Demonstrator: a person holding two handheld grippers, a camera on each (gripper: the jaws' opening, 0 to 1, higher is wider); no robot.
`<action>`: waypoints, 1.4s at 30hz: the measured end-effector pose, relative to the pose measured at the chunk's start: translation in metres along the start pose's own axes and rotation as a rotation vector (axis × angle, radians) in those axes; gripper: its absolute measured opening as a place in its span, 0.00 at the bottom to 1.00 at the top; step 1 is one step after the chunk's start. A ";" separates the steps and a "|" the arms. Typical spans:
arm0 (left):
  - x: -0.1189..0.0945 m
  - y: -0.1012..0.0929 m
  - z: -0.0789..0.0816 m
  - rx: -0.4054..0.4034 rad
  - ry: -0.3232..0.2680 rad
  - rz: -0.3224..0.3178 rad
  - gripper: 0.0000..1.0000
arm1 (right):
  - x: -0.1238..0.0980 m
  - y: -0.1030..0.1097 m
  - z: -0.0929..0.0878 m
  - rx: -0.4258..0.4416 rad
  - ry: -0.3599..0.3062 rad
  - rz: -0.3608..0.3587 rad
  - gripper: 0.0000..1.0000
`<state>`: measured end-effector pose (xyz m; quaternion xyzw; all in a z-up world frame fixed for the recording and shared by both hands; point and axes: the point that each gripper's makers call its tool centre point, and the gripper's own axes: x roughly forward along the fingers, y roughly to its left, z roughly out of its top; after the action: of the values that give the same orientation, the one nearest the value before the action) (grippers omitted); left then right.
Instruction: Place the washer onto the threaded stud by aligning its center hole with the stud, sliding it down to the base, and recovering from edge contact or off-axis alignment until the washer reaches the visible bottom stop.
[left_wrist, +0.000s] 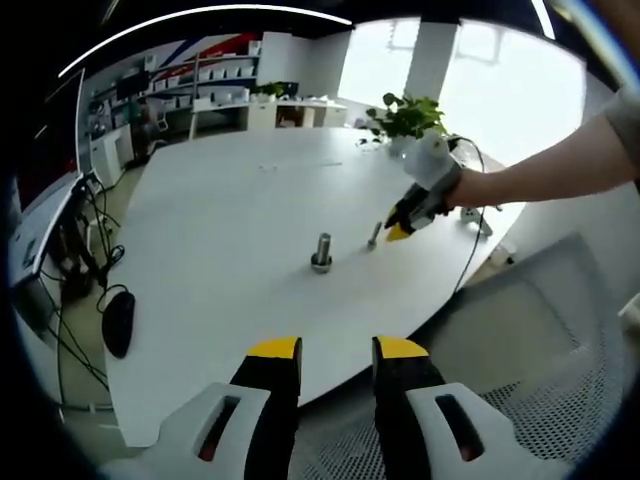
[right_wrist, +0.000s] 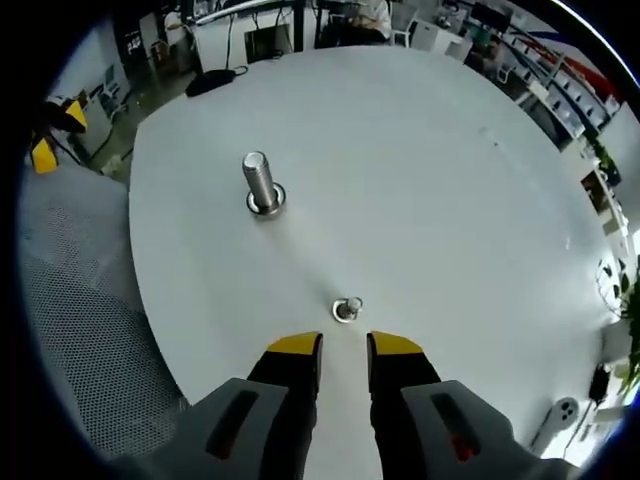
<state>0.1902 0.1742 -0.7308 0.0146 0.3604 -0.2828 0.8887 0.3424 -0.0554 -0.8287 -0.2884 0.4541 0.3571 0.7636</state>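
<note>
White bench (left_wrist: 230, 230) fills the middle of my left gripper view, with shelves along the upper left and a potted plant (left_wrist: 408, 118) at the top. My left gripper (left_wrist: 335, 352) hovers released at the bottom edge. Centre frame stands the threaded stud (left_wrist: 321, 251), a washer at its base. In my right gripper view, the right gripper (right_wrist: 344, 350) sits released just below a smaller bolt (right_wrist: 347, 309), the stud at upper left.

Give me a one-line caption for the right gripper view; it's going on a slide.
Right gripper, fingers open, poised just short of a small metal piece on the white table, with the upright threaded stud beyond.
</note>
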 end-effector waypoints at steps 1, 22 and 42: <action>0.000 0.000 0.000 0.001 -0.002 -0.001 0.26 | -0.004 0.000 0.000 0.002 -0.009 -0.008 0.20; -0.002 -0.003 0.006 0.007 -0.037 -0.017 0.27 | -0.069 0.001 0.016 0.153 -0.198 -0.072 0.21; -0.002 -0.007 0.007 -0.008 -0.049 -0.038 0.29 | -0.138 0.026 -0.006 0.284 -0.374 -0.096 0.24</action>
<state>0.1899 0.1683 -0.7234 -0.0025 0.3401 -0.2983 0.8918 0.2729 -0.0844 -0.7100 -0.1283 0.3362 0.2999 0.8835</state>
